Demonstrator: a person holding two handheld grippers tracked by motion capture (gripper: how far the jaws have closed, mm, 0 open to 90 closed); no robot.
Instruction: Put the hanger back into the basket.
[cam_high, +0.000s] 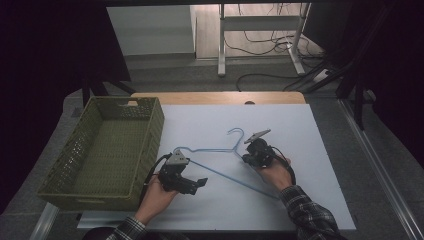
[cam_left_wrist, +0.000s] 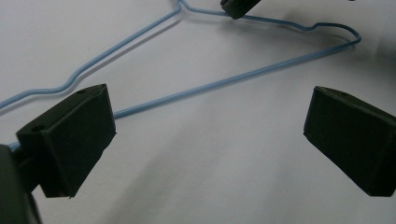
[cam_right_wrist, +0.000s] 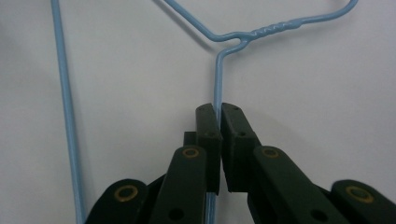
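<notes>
- Green basket (cam_high: 102, 150) sits at the counter's left — the likely drop spot.
- Left tongs (cam_high: 192, 184) gape wide, holding nothing; close them on the near bar.
- Blue hanger (cam_high: 215, 150) lies mid-counter.
- Right tongs (cam_right_wrist: 219, 116) pinch its shoulder wire — lift level.

The hanger (cam_high: 220, 160) lies on the table (cam_high: 300, 150), right of the basket (cam_high: 107, 150) (which overhangs the table's left edge).

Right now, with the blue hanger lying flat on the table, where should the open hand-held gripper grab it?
Probably the long straight bottom wire of the blue hanger, coming down from above. It lies flat, thin and bare just past the left hand-held gripper, whose jaws stand wide open. The right hand-held gripper already pinches the sloping arm near the twisted neck, so leave that side.
</notes>
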